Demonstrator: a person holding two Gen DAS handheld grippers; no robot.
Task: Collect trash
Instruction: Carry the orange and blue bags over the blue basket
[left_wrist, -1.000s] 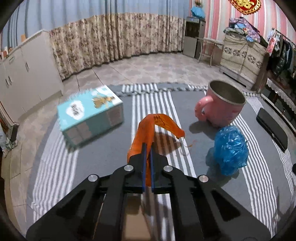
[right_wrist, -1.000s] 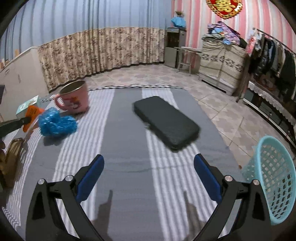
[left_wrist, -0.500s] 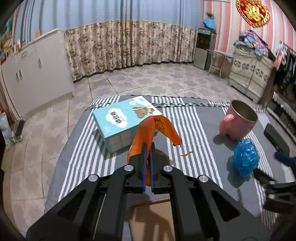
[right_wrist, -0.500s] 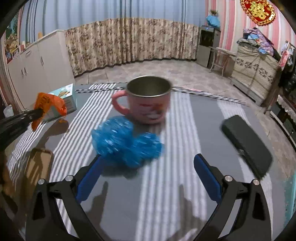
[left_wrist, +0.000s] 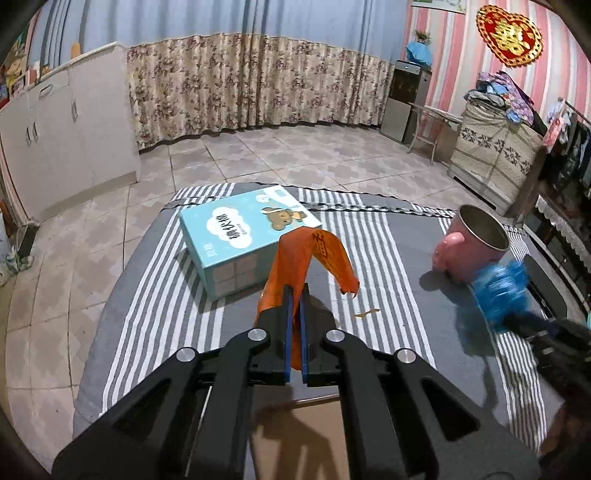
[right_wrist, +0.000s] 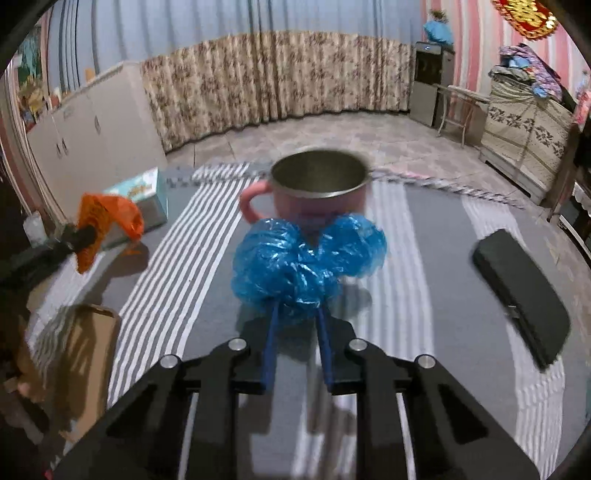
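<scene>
My left gripper (left_wrist: 294, 295) is shut on an orange plastic wrapper (left_wrist: 310, 254) and holds it above the striped grey table; the wrapper also shows at the left of the right wrist view (right_wrist: 107, 218). My right gripper (right_wrist: 295, 310) is closed on a crumpled blue plastic bag (right_wrist: 306, 262), which bulges out past the blue fingertips, just in front of the pink mug (right_wrist: 317, 192). In the left wrist view the blue bag (left_wrist: 502, 291) is blurred at the right, beside the pink mug (left_wrist: 469, 247).
A light blue tissue box (left_wrist: 247, 240) lies on the table behind the orange wrapper. A black case (right_wrist: 521, 288) lies at the right. A small orange scrap (left_wrist: 365, 314) lies on the cloth. A brown cardboard piece (right_wrist: 85, 354) sits near the table's front.
My right gripper swung left to the blue bag and closed on it. My left gripper rose and pulled back with the orange wrapper.
</scene>
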